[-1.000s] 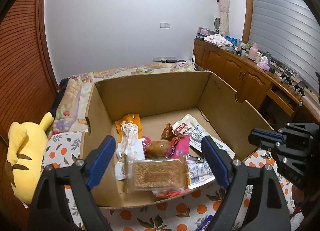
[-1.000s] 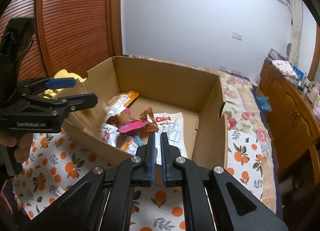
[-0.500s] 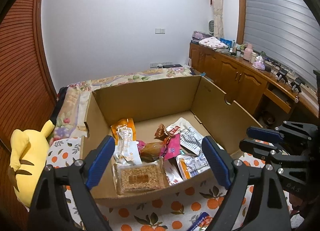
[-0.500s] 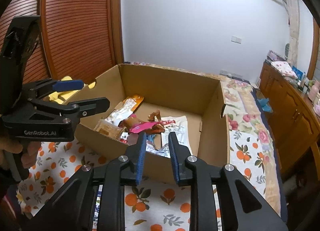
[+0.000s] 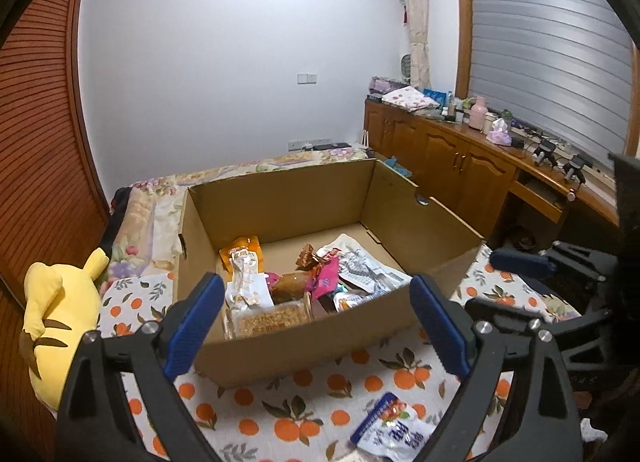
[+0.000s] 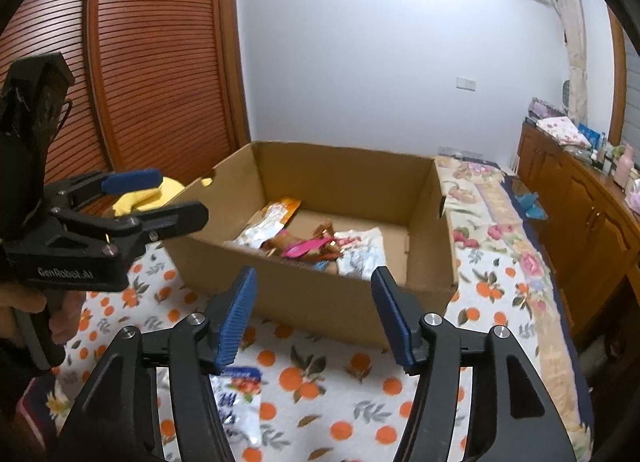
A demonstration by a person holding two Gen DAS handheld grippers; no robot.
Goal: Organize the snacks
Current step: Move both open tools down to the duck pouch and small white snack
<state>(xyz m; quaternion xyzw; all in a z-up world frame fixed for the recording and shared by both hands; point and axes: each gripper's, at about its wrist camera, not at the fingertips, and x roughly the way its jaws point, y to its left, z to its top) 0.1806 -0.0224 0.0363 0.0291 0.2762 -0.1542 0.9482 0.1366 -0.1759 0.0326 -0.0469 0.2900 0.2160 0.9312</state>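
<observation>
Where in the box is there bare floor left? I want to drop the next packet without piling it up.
The cardboard box is bare along its far wall, behind the orange packet and the white printed bag, and in the far right corner. The near half is crowded: the clear cereal-bar pack and pink wrapper overlap against the near wall.

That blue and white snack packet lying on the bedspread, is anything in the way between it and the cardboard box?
Only the cardboard box's own near wall. The snack packet lies on the orange-print bedspread before it; both open grippers are empty.
</observation>
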